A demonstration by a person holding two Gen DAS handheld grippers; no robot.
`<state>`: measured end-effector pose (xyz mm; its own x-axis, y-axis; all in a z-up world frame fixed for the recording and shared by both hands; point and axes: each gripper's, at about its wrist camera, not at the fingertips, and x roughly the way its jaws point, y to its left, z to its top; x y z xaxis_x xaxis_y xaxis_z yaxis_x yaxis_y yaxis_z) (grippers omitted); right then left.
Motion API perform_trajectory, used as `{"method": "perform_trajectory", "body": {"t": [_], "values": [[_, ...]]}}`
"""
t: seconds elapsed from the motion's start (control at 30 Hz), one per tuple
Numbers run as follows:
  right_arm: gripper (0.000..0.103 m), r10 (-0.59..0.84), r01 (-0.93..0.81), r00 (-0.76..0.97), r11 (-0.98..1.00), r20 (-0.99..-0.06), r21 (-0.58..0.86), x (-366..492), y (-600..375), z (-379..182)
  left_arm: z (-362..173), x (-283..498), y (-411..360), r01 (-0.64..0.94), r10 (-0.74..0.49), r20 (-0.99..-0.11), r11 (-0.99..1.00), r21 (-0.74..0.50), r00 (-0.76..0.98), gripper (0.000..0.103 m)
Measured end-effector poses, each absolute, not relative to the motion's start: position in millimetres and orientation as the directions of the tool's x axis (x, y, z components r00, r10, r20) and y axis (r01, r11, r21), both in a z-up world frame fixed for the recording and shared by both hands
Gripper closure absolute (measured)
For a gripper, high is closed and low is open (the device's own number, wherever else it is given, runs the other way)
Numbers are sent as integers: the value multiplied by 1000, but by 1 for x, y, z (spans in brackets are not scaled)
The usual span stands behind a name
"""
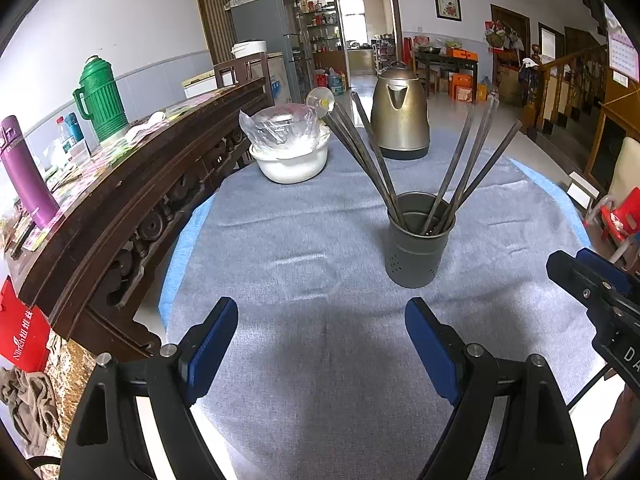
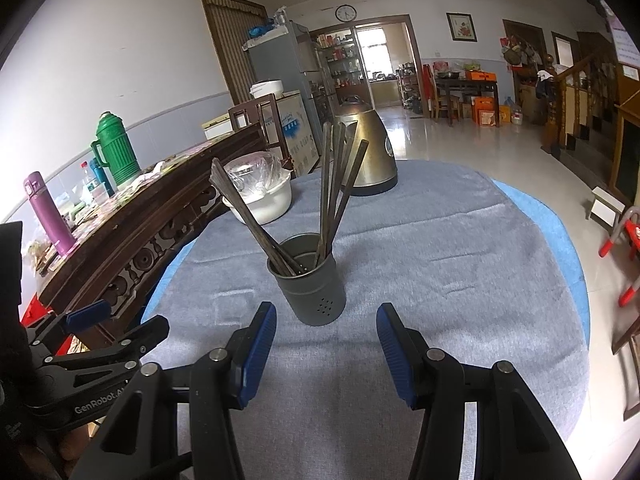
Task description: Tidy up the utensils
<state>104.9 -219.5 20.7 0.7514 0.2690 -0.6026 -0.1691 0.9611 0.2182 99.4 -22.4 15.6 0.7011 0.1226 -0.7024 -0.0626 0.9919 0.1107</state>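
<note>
Chopsticks [image 1: 460, 168], dark, slim, about eight, fanned in one gray holder [image 1: 418, 240]; left gripper [image 1: 320, 344] and right gripper [image 2: 326, 348] both spread, empty, near holder.

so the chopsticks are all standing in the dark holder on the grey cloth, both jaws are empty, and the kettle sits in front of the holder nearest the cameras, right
Not quite: the kettle stands behind the holder, farther from the cameras, as the left wrist view shows. The rest holds: the chopsticks stand in the holder on the grey cloth, and the jaws of the left gripper and right gripper are empty.

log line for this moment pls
left gripper open, empty | right gripper open, empty | chopsticks in holder | cloth bare
</note>
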Motion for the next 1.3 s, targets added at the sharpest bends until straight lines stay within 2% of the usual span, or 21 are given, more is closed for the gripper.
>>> {"method": "perform_trajectory", "body": {"t": [1.3], "values": [[47,250,-191,774,968,-581,162,93,-194,40,24,84,3,-85,95,-677,995,47,730,17]]}}
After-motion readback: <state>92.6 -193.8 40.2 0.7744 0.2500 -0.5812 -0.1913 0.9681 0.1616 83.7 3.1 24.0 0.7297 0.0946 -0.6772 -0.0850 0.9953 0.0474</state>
